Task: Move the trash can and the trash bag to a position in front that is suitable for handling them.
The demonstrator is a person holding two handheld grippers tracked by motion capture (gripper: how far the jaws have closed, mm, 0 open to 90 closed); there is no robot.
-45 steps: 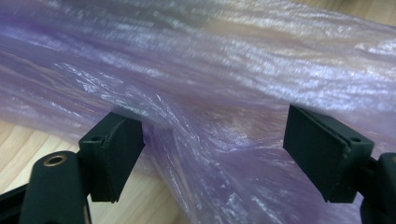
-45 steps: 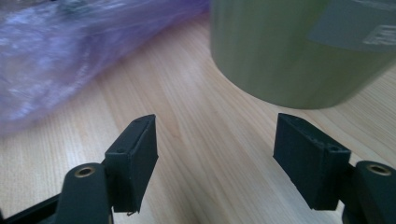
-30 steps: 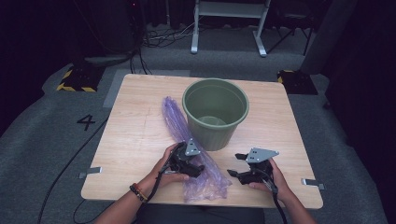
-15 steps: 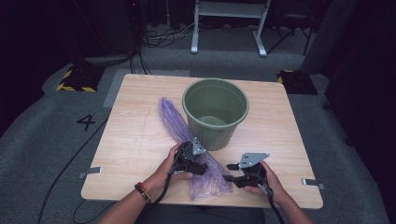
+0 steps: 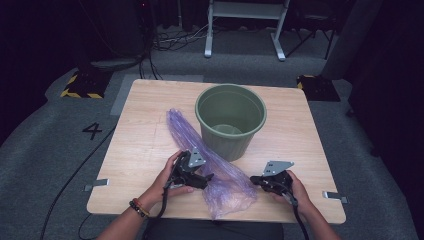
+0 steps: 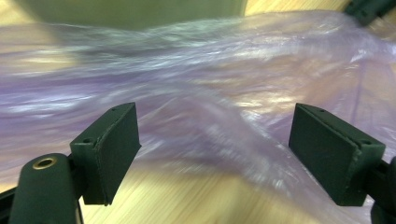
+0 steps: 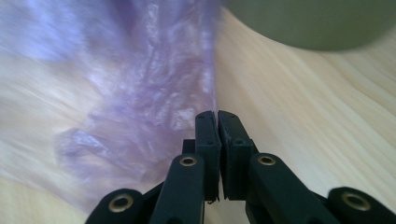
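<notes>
The left gripper [image 5: 207,177] holds its jaws spread wide over the purple plastic bag [image 5: 210,160]. The right gripper [image 7: 217,116] has just been closing; its jaws now meet at the bag's edge, though whether film is pinched is unclear. Since a second ago, the left gripper has shifted slightly. The bag lies on the table [image 5: 145,135] beside the green bucket [image 5: 230,120], its long axis running from far-left to near-right.

From above, the pale counter [image 5: 140,145] is evenly lit while the surrounding floor and room sink into near-black. Shadows are soft and short. Both gripper views are blurred: the purple plastic bag [image 6: 196,93] smears, and the green bucket [image 7: 317,18] is out of focus.
</notes>
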